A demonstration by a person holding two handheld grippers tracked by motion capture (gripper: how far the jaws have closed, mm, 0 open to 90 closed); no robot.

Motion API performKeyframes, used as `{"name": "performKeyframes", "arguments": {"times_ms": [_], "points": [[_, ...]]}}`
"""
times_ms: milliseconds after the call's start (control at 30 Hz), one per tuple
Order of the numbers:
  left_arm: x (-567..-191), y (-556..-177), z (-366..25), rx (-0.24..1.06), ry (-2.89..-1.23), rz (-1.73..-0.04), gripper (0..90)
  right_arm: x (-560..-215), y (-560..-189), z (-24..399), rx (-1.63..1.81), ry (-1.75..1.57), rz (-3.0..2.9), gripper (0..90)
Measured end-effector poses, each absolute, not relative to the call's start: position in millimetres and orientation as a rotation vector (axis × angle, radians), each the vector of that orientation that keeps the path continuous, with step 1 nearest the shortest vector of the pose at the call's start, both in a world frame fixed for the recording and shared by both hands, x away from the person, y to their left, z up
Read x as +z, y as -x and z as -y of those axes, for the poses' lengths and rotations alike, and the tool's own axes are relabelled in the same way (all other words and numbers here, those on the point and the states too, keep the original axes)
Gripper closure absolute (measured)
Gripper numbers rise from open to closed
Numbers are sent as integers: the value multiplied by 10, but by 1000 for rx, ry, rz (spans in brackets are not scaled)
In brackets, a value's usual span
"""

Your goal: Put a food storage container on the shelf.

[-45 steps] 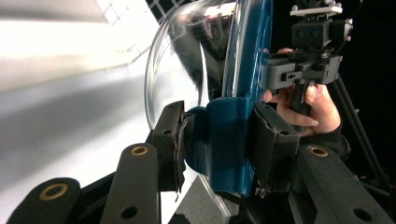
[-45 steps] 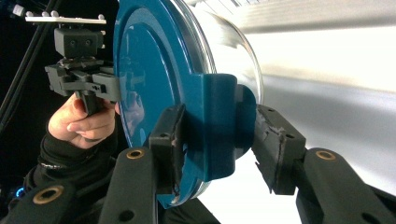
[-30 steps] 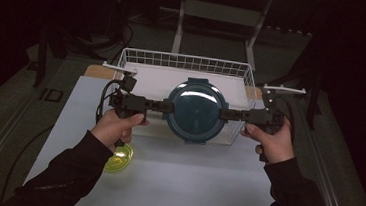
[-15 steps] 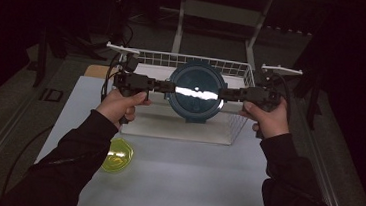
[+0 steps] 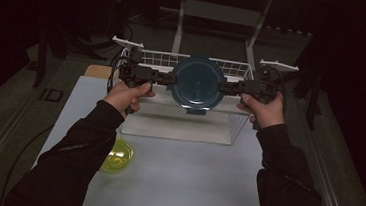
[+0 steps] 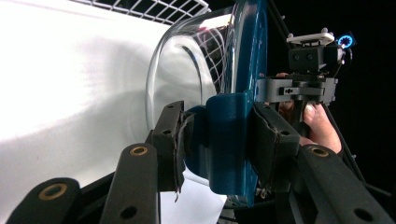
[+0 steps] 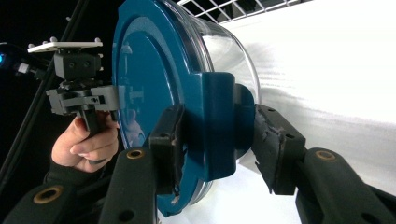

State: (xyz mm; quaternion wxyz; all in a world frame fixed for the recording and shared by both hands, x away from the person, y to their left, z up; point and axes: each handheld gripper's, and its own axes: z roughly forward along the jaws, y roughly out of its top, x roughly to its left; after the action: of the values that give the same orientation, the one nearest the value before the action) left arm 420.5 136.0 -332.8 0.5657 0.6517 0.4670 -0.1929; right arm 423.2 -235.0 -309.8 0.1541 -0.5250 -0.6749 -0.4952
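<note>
A round clear container with a dark blue lid (image 5: pixel 198 82) hangs in the air, tipped on its side with the lid facing me, over the white wire basket (image 5: pixel 234 67). My left gripper (image 5: pixel 167 78) is shut on the lid's left clasp (image 6: pixel 229 140). My right gripper (image 5: pixel 227 87) is shut on the right clasp (image 7: pixel 219 130). The clear bowl part (image 6: pixel 187 70) points away toward the basket. In the left gripper view the other hand (image 6: pixel 317 121) shows beyond the lid; in the right gripper view the other hand (image 7: pixel 86 144) holds its gripper at the left.
A yellow-green bowl (image 5: pixel 117 156) sits on the white table (image 5: pixel 180 173) near my left forearm. The wire basket stands at the table's back edge. Dark floor and a metal frame (image 5: pixel 181 12) lie beyond.
Both grippers have lifted the container higher and farther back, over the basket. It has tipped from lying flat to standing on edge with the lid facing me.
</note>
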Motion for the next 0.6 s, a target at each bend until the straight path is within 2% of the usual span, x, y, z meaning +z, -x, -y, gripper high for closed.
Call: {"name": "performKeyframes", "arguments": {"times_ms": [600], "points": [[-3463, -4407, -1414, -515, -1459, -1159, 550, -3099, -4410, 2264, -1382, 1599, 1899, 523]]}}
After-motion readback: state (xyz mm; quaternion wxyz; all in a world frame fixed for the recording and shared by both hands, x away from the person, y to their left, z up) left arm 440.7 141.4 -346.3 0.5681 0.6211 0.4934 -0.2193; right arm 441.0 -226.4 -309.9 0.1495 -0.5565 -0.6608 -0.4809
